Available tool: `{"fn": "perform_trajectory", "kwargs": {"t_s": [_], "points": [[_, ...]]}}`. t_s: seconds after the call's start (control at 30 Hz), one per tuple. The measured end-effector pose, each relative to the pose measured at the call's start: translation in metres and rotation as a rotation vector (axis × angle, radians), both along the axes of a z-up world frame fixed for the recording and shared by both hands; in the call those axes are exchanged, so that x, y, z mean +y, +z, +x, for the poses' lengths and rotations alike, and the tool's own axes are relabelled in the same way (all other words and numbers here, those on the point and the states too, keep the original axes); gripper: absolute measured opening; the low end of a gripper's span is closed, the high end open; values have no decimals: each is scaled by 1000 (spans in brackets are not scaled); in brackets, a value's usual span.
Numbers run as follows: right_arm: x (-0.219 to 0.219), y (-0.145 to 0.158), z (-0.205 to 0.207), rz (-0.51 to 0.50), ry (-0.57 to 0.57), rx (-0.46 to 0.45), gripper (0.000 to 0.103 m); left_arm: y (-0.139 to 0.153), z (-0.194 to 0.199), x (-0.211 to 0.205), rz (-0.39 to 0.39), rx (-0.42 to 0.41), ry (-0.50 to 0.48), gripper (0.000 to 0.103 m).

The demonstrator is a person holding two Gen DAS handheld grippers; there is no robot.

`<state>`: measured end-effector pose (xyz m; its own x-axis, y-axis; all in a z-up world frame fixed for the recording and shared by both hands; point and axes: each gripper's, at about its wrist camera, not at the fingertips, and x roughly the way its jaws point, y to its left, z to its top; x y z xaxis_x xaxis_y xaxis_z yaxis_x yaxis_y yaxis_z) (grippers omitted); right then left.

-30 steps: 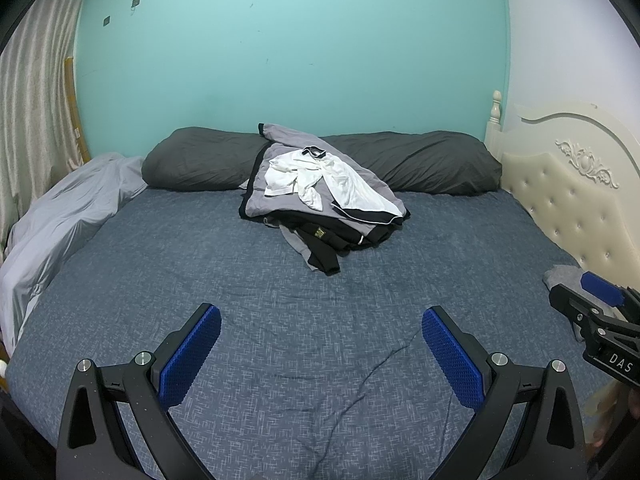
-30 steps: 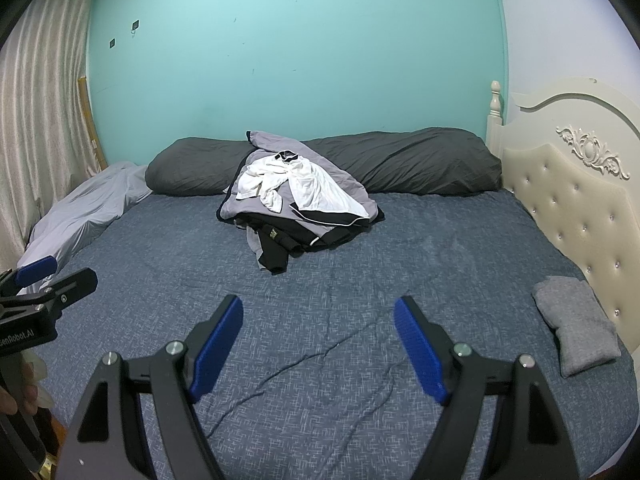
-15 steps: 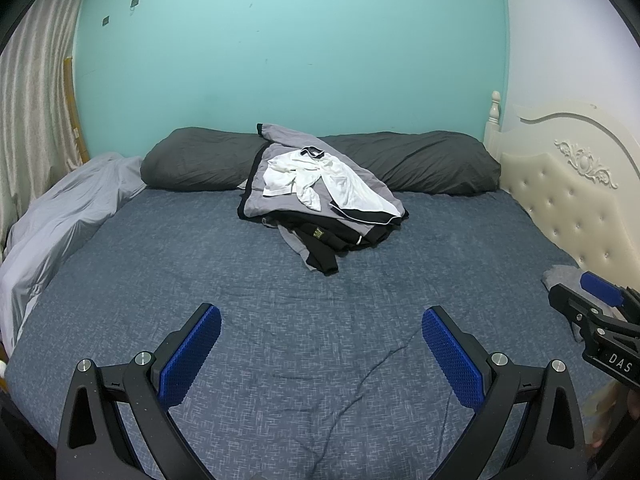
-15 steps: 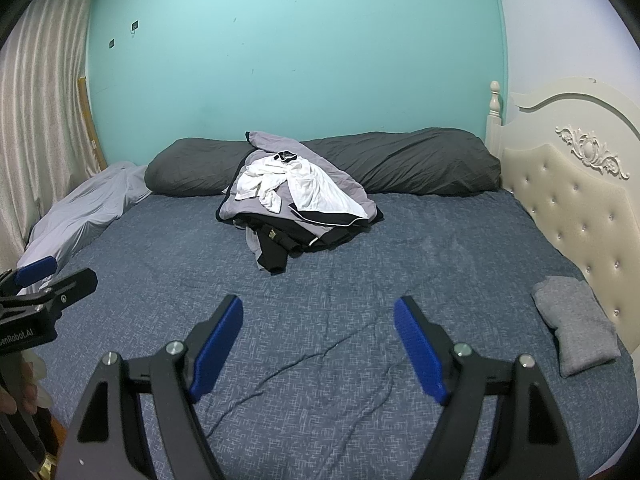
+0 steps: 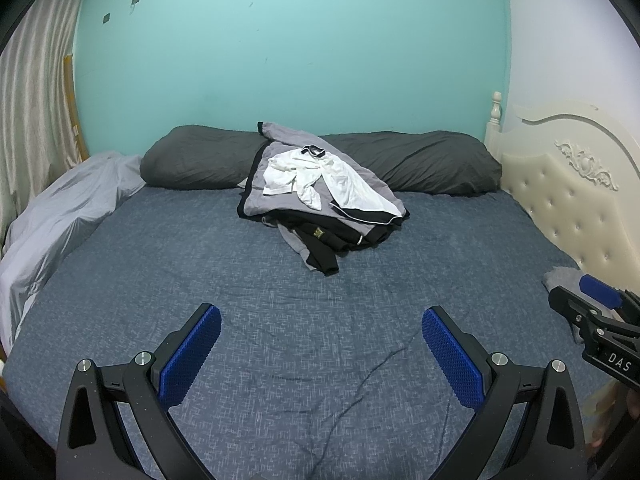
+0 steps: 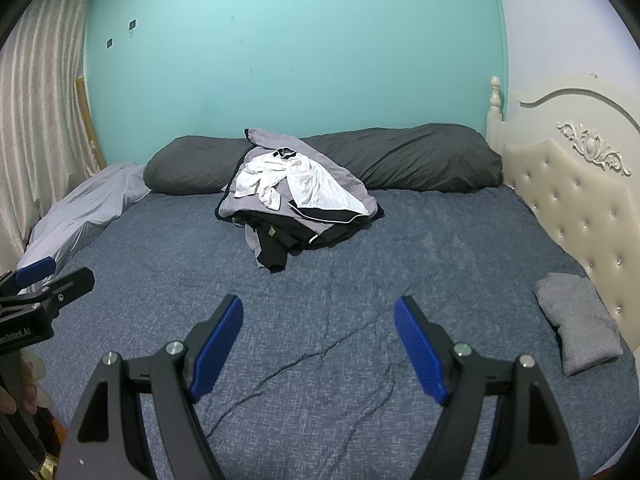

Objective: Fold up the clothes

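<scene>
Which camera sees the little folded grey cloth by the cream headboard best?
The right wrist view: the small folded grey cloth lies whole on the blue bedspread beside the cream tufted headboard. In the left wrist view only a corner shows, behind the right gripper.

In your left view the right tongs (image 5: 596, 312) hide most of the folded grey cloth (image 5: 560, 276), the frame's edge cuts your hand (image 6: 18, 394), and the clothes pile (image 5: 320, 208) buries its lower garments.
</scene>
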<state>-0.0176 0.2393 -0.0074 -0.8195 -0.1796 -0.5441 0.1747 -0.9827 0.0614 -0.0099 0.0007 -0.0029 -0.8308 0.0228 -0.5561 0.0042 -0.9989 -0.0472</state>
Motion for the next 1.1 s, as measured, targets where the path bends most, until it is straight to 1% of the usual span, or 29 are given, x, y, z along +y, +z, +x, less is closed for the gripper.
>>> {"fn": "perform_trajectory", "kwargs": {"t_s": [0.2,0.47,0.7,0.83,1.1], "points": [[5,-11,-17,-28,2,-24,79,-12,-17,-6,18,-15,5,103],[6,-36,-57,-19,5,-57,79,-45,-55,-19,37,-46,13,103],[-1,-66,-112,6,15,-96,79,-84,-100,-33,33,-67,19,103],[-9,-82,-146,31,27,-106,79,-110,-131,-44,49,-93,30,103],[-33,-120,-218,82,74,-124,79,-161,-178,-72,81,-111,98,103]]}}
